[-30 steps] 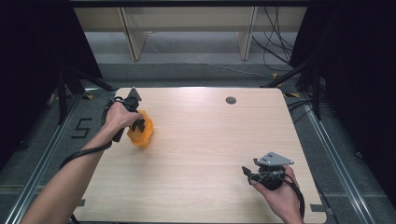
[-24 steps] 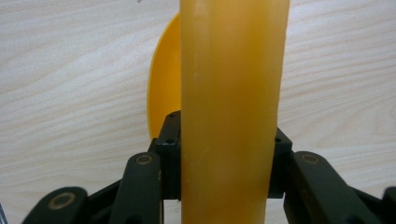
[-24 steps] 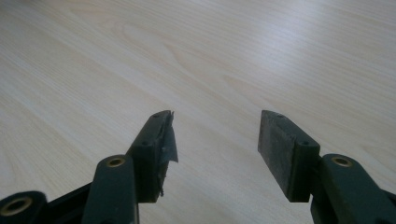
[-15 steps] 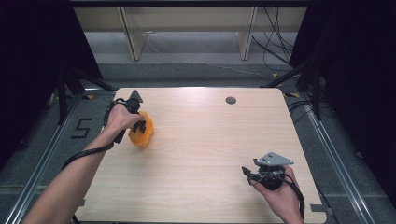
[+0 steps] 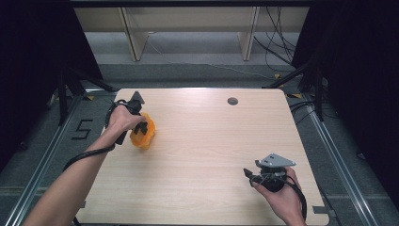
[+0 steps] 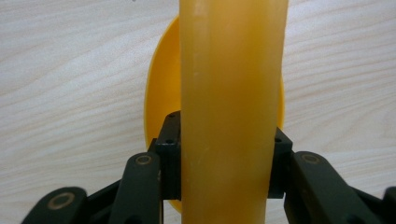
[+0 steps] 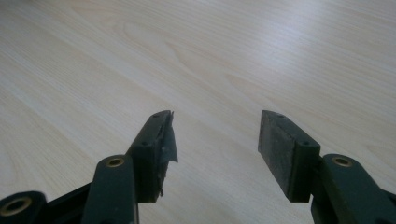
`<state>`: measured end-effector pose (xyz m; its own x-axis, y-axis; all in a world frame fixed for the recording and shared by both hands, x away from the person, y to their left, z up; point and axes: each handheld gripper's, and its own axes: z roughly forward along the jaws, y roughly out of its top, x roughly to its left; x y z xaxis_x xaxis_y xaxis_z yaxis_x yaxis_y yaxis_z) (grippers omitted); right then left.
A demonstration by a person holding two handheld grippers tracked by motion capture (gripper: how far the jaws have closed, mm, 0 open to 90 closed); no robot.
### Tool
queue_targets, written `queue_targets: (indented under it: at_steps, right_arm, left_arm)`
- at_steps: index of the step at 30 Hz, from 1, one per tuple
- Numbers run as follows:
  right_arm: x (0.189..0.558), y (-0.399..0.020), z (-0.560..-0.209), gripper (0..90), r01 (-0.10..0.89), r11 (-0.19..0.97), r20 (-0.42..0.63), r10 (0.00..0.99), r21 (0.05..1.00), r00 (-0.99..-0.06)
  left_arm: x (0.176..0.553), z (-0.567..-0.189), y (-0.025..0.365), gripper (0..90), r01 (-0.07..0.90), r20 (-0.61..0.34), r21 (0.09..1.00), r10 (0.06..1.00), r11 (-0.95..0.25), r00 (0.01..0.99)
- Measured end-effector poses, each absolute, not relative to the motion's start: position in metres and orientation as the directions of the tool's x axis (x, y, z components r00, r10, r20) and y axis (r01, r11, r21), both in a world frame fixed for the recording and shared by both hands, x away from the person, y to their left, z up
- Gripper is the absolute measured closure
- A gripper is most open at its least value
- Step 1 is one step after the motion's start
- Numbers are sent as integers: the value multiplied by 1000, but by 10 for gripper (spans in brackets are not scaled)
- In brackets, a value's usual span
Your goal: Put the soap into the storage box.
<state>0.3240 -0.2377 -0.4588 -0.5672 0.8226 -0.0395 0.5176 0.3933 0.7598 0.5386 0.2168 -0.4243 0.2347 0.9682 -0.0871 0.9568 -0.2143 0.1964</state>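
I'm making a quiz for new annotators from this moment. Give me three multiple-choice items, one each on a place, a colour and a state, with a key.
1. Where on the light wooden table is the left gripper?
A. near its left edge
B. at the centre
C. at the far right corner

2. What colour is the smooth plastic object between the left gripper's jaws?
A. blue
B. yellow-orange
C. green

3. How do the right gripper's jaws stand?
A. shut on a cup
B. shut on nothing
C. open, with nothing between them

Key: 1 A, the high view shows it by the left edge. 2 B, the left gripper view shows the colour. 3 C, bare wood shows between the jaws in the right gripper view.
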Motion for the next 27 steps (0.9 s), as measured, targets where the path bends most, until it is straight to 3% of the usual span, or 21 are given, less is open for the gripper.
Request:
queue_targets:
  at_steps: [4, 5, 19, 22, 27]
  right_arm:
    - [324, -237, -459, 453, 523, 386, -32, 826, 760, -563]
    - [324, -237, -459, 453, 522, 386, -33, 826, 760, -563]
    - [324, -237, -460, 451, 516, 388, -42, 827, 764, -560]
    - [325, -237, -460, 450, 520, 392, -36, 823, 759, -567]
    - [324, -238, -459, 449, 512, 397, -54, 827, 762, -560]
  left_arm:
    - [539, -422, 217, 597, 953, -85, 205, 966, -221, 242]
    - [537, -421, 214, 593, 962, -99, 212, 976, -171, 195]
    - [536, -418, 211, 546, 960, -96, 215, 974, -181, 206]
    - [537, -417, 214, 516, 945, -75, 225, 963, -237, 259]
    - [533, -414, 211, 460, 946, -83, 254, 969, -204, 231]
